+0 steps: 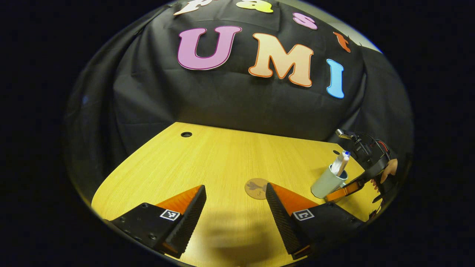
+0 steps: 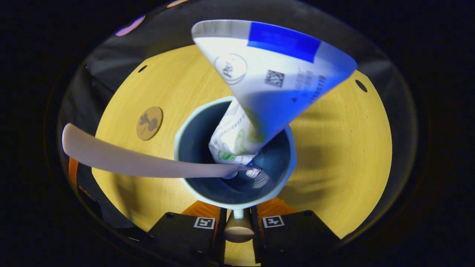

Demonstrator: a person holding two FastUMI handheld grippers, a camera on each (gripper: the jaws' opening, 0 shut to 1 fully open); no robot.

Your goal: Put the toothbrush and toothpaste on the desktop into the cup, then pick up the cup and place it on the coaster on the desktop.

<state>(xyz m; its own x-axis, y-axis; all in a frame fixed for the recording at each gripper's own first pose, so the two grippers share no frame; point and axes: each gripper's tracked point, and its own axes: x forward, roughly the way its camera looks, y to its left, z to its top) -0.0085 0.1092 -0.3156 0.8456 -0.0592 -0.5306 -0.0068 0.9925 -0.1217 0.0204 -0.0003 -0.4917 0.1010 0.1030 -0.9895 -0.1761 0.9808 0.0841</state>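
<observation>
Black gripper bodies [image 1: 233, 218], square coded markers, orange side panels, ridged fingers [image 1: 191, 218]

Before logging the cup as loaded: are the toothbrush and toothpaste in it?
Both in. In the right gripper view, the toothpaste and toothbrush reach down inside the cup, sticking out above its rim.

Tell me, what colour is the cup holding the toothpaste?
The cup is pale grey-green outside, darker blue-grey inside; the right gripper view shows it best.

Bare yellow wooden desktop [image 1: 222, 159] around round cork coaster [image 1: 256, 188]; pale grey-green cup [image 1: 327, 182] well right, toothpaste tube [image 2: 267, 74] crowding mouth.
</observation>
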